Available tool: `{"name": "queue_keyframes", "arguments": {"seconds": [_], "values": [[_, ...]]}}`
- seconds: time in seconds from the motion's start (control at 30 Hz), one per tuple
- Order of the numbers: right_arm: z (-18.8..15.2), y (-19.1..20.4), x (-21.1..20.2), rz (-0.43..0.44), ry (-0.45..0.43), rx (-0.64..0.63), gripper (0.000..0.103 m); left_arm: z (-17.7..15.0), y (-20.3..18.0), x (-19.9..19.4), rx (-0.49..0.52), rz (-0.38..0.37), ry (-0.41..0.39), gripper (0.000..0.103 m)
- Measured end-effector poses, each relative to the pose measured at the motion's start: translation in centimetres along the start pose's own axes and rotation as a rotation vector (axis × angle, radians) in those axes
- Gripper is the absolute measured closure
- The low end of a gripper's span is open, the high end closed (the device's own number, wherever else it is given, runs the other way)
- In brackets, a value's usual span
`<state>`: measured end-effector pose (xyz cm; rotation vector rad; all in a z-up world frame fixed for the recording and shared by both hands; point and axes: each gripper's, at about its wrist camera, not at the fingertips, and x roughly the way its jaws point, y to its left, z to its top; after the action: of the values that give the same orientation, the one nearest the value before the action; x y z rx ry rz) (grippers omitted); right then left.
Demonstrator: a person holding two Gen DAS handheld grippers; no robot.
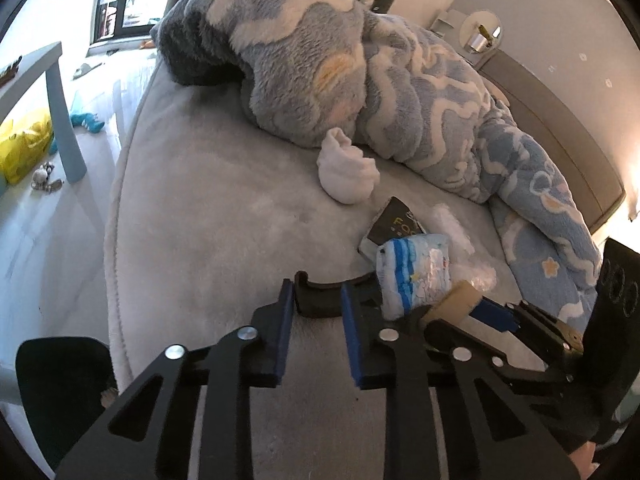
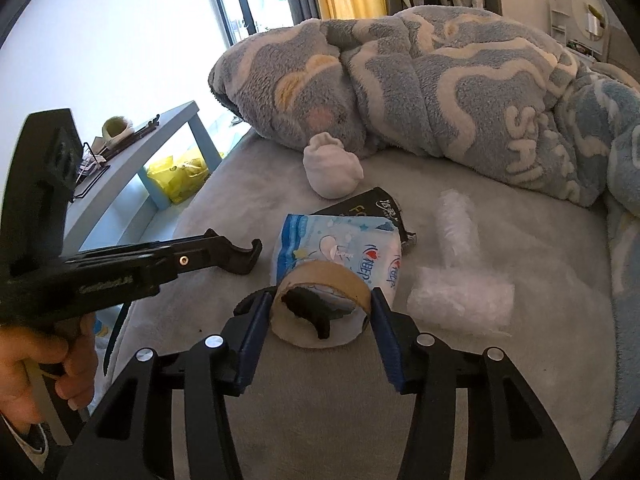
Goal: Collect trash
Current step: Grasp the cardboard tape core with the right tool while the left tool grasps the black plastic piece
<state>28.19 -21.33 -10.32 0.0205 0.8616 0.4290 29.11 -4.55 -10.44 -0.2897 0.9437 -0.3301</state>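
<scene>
We have our right gripper point(image 2: 318, 316) around a cardboard tape roll point(image 2: 320, 306). Its jaws sit on both sides of the roll and squeeze it, so we think the roll is the first piece picked up. We see no trash bin or bag in front of us, so we guess the job has only just started.

Our left gripper point(image 1: 316, 312) holds nothing. Its jaws are spread apart, with only bed between them. Just off its right jaw is the blue and white tissue pack point(image 1: 414, 276).

More trash waits past the right jaws. The tissue pack point(image 2: 340, 248) is right behind the roll. A black snack wrapper point(image 2: 376, 208) peeks out behind the pack. Crinkly clear plastic wrap point(image 2: 460, 276) lies off to the right of the jaws. A balled-up white sock point(image 2: 332, 168) sits farther ahead; that may not be trash.

All of it lies on a soft grey bed cover point(image 2: 520, 380). A fluffy blue blanket point(image 2: 460, 92) with white clouds is heaped at the far side. To the left of the jaws stands a light blue table point(image 2: 160, 140) with a yellow bag point(image 2: 180, 176) under it. Behind that is a bright window point(image 2: 140, 32).
</scene>
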Motion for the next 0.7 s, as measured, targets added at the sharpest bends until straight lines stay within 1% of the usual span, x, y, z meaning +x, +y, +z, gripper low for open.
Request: {"name": "queue_keyframes", "arguments": {"seconds": [0.13,0.17,0.3,0.43,0.7], "values": [[0.1,0.0,-0.2,0.003,0.004,-0.004,0.052,0.1,0.5,0.5,-0.037,0.011,0.005,0.09],[0.0,0.0,-0.3,0.001,0.005,-0.01,0.052,0.1,0.6,0.6,-0.046,0.011,0.006,0.092],[-0.1,0.2,-0.5,-0.003,0.005,-0.028,0.053,0.1,0.9,0.6,-0.073,0.012,-0.001,0.093],[-0.1,0.1,-1.1,0.001,0.001,-0.026,0.053,0.0,0.4,0.3,-0.053,0.03,-0.02,0.093],[-0.2,0.3,-1.9,0.007,0.021,-0.018,0.053,-0.2,0.3,-0.3,-0.05,0.046,-0.035,0.093]]}}
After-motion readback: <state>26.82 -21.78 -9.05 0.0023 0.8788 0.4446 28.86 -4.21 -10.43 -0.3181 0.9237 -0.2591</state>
